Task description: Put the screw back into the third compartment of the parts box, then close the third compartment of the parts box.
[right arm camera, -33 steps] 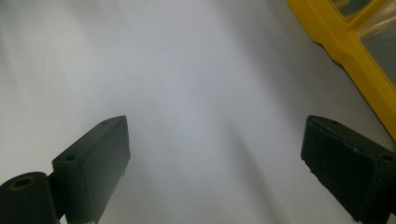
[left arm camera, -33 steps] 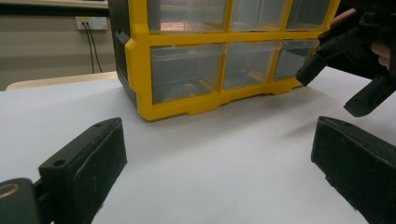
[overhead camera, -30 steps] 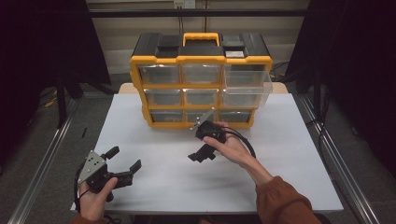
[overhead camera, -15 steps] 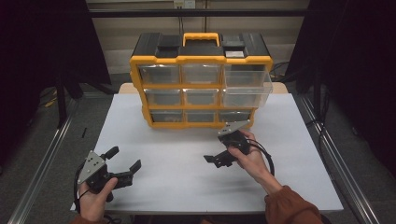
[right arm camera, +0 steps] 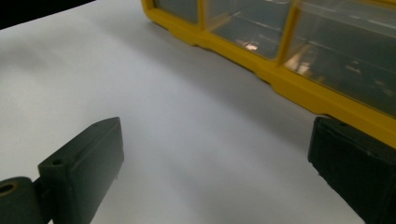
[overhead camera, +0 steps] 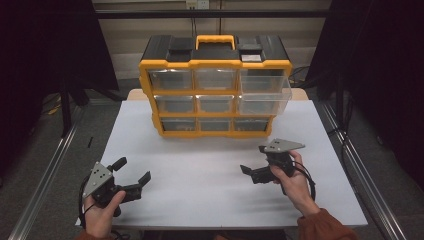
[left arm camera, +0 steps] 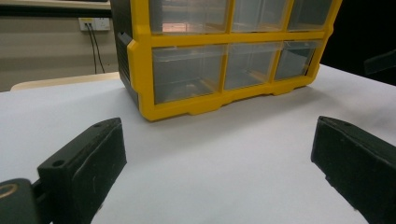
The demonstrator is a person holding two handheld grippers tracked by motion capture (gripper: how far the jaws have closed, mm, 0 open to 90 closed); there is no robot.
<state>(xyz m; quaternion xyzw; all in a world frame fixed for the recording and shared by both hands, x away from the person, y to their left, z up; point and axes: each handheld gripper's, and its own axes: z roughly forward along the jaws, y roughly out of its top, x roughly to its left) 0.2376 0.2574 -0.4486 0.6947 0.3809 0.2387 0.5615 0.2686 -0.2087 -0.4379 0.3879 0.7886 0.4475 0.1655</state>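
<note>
We held the right gripper [overhead camera: 256,173] low over the white table [overhead camera: 200,200], its jaws spread wide with nothing between them, and the yellow organizer [overhead camera: 216,95] stood ahead of it and somewhat to its left, near but apart from it. Through the right gripper view, the organizer's bottom row of clear drawers [right arm camera: 299,37] ran across the upper right, just beyond the far jaw, and bare table lay between the 2 jaws. The left gripper [overhead camera: 134,175] rested closer to us, well apart from the organizer and off to its left front, its jaws also wide apart and holding nothing; in the left gripper view the cabinet's lower rows faced it squarely across open table. From above we counted 3 rows of 3 drawers. The right-hand drawer of the middle row [overhead camera: 264,100] stood out past the yellow frame, while the others appeared flush. We could not tell what lay inside any drawer. We judged the work to be at a pause or near an end: neither gripper touched the cabinet, and if that protruding drawer was meant to be shut, pushing it home remained to be done.
</note>
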